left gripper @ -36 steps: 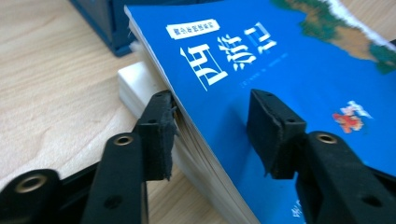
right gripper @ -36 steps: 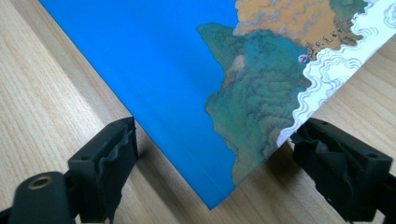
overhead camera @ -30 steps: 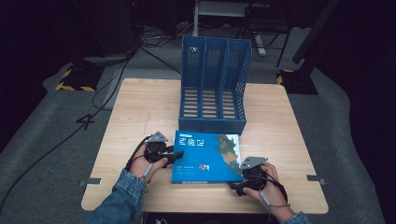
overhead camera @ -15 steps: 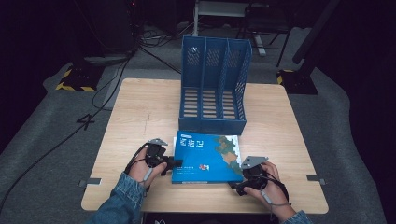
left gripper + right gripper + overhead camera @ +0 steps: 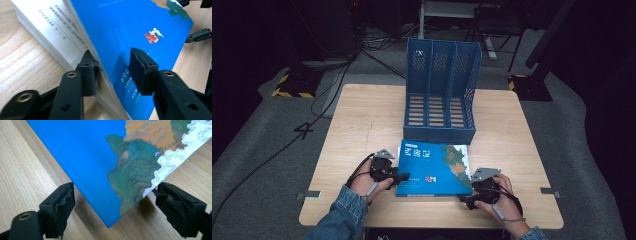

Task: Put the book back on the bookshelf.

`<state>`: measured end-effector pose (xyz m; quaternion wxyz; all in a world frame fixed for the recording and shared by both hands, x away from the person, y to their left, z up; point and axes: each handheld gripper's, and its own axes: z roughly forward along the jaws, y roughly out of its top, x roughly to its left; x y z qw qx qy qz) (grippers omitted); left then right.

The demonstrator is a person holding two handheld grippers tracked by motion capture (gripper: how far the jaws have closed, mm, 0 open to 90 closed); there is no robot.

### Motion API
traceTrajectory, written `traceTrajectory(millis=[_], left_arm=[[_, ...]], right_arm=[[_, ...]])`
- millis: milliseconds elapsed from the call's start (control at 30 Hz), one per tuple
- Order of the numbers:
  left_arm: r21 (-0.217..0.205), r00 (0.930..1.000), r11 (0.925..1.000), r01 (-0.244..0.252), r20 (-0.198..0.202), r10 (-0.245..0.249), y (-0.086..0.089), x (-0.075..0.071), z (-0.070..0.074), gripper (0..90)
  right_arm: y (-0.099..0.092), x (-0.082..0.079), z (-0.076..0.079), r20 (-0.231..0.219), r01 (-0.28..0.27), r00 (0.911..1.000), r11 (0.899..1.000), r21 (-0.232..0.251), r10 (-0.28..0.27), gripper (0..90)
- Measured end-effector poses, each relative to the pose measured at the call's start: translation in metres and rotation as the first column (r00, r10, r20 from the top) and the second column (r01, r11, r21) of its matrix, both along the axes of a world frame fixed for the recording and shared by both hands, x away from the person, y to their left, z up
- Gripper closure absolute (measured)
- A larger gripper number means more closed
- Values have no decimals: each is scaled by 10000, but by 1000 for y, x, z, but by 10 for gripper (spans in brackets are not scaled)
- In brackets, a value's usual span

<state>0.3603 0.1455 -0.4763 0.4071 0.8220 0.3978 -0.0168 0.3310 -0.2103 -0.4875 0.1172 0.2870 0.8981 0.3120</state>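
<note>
A blue book lies flat on the wooden table, just in front of the blue file holder. My left gripper is at the book's left edge. In the left gripper view its jaws have just been opening and straddle the raised front cover: one jaw sits under the cover against the pages, the other hovers above it without pressing. My right gripper stands open at the book's near right corner. That corner lies between its jaws, touching neither.
The file holder has three upright slots and stands at the table's far middle. Bare wood lies left and right of the book. The table's front edge runs close behind both hands. Cables cross the dark floor beyond.
My left gripper has shifted slightly toward the near edge along the book's left side. The right gripper and the book have stayed where they were.
</note>
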Motion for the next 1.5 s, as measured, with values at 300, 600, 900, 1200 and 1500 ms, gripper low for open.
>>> traceTrajectory(millis=[300, 600, 900, 1200, 1500], left_arm=[[-809, 9986, 9964, -251, -487, 212, 4, 2, 7, 825], [-799, 9996, 9966, -191, -233, 173, -2, 2, 21, 835], [-1091, 9974, 9940, -74, -725, -5, -17, 10, 40, 835], [-753, 9936, 9969, -223, -1122, 137, -30, 21, 54, 835], [-378, 9965, 9991, -173, -827, 141, -51, 28, 74, 835]], right_arm=[[-9, -5, 25, 978, 132, 9951, 9999, 76, -138, 164], [-4, -10, 36, 1269, -22, 9919, 9991, 417, -31, 167], [16, -8, 40, 1490, -691, 9872, 9948, 742, 574, 187], [35, -4, 51, 1753, -1013, 9813, 9875, 1208, 792, 178], [62, -3, 56, 1736, -1262, 9798, 9804, 1514, 994, 188]])
